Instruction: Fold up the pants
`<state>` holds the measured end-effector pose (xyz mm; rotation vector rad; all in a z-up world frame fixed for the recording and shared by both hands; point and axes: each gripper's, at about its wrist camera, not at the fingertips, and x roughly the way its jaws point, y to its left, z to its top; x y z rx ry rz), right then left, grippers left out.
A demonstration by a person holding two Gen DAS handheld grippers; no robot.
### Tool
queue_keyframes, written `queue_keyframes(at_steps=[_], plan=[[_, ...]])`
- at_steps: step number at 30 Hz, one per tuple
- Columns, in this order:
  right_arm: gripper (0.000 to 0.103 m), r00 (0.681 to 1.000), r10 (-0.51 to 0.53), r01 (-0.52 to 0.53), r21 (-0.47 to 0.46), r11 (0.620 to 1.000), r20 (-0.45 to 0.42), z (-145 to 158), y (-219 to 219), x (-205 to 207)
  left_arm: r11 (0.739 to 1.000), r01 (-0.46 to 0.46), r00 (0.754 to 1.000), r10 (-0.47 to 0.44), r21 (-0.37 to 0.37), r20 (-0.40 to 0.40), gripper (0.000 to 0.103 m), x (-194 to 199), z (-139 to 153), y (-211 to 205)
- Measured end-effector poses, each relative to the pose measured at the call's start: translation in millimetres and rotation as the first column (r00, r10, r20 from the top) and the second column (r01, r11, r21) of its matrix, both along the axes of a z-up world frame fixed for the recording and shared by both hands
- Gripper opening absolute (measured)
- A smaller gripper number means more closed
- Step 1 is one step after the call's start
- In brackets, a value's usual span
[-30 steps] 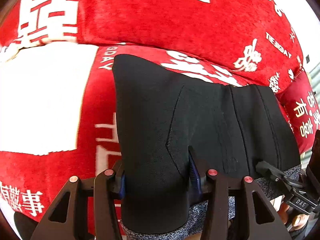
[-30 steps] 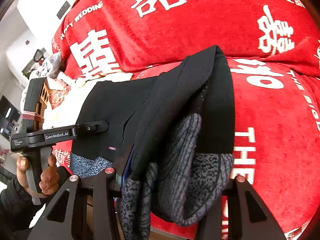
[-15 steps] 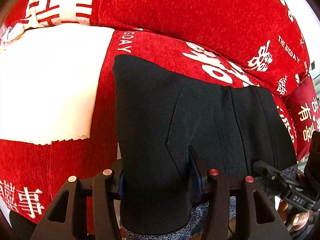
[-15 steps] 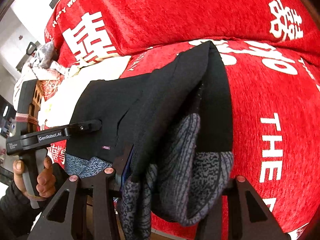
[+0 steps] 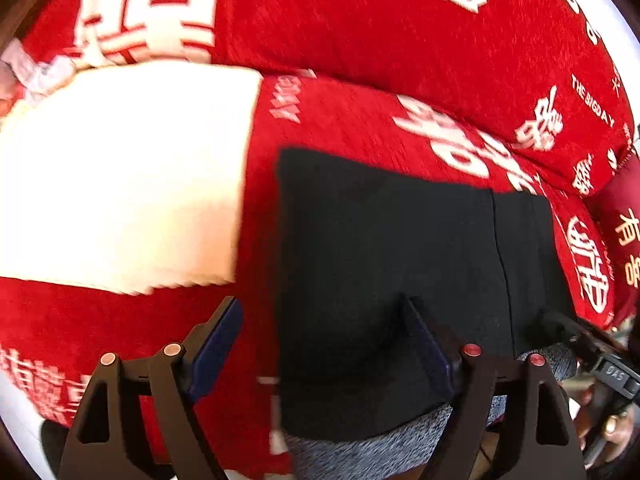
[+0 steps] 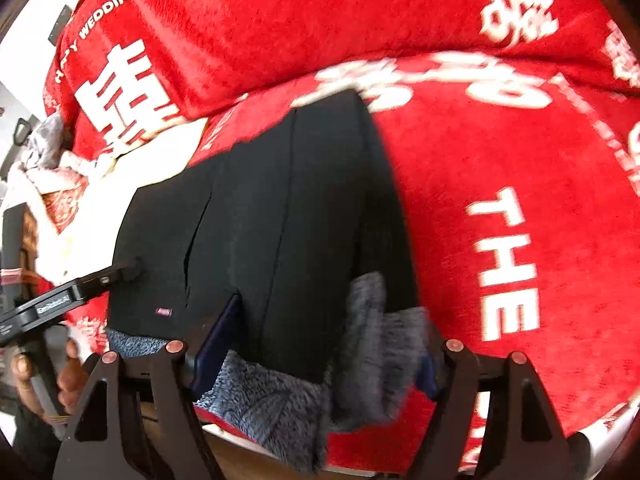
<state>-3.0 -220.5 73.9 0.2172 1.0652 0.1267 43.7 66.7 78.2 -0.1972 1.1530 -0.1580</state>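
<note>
The black pants (image 5: 400, 264) with grey fleece lining lie folded flat on the red printed sofa cover (image 5: 360, 20). My left gripper (image 5: 324, 344) is open, its fingers spread wide over the pants' near left edge. In the right wrist view the pants (image 6: 280, 208) lie with the grey lining (image 6: 360, 360) showing at the near edge. My right gripper (image 6: 316, 348) is open, its fingers either side of the near right end. The left gripper's tip (image 6: 120, 274) shows at the pants' left side.
A white cloth (image 5: 120, 176) lies on the seat left of the pants. Red back cushions (image 6: 280, 12) rise behind. A heap of grey and patterned fabric (image 6: 48, 168) sits at the far left. The seat's front edge (image 6: 380, 468) is just below the grippers.
Both grippers have opened and let go of the pants. The raised right end has dropped flat onto the seat. Both cameras moved, the frames are blurred.
</note>
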Motion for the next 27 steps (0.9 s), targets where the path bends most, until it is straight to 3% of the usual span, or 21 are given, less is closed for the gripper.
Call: queue_keyframes(at_steps=[5, 10, 15, 22, 24, 27], plan=[[0.081, 0.976, 0.148, -0.125, -0.148, 0.981, 0.162, 43.5, 35.8, -25.2, 1.0, -0.007, 0.997, 0.007, -0.006, 0.077, 0.083, -14.3, 32.5, 6.5], [0.081, 0.94, 0.312, -0.285, -0.185, 0.941, 0.141, 36.0, 70.8, -36.9, 0.997, 0.076, 0.994, -0.075, -0.016, 0.079, 0.083, -24.6, 35.6, -21.8], [0.081, 0.95, 0.301, -0.287, -0.143, 0.947, 0.086, 9.1, 67.2, -35.5, 0.991, 0.136, 0.991, -0.136, -0.004, 0.021, 0.083, -29.2, 14.0, -44.6], [0.082, 0.951, 0.3, -0.289, -0.125, 0.949, 0.072, -8.7, 59.6, -33.4, 0.982, 0.166, 0.986, -0.166, 0.093, -0.003, 0.084, -30.3, -8.8, -61.1], [0.082, 0.95, 0.305, -0.294, -0.135, 0.946, 0.07, -11.8, 60.3, -34.0, 0.98, 0.173, 0.985, -0.174, 0.094, -0.002, 0.093, -30.2, -10.5, -63.3], [0.083, 0.945, 0.319, -0.306, -0.155, 0.939, 0.071, -17.2, 61.5, -35.9, 0.98, 0.17, 0.985, -0.171, 0.102, -0.001, 0.096, -30.0, -15.5, -64.8]])
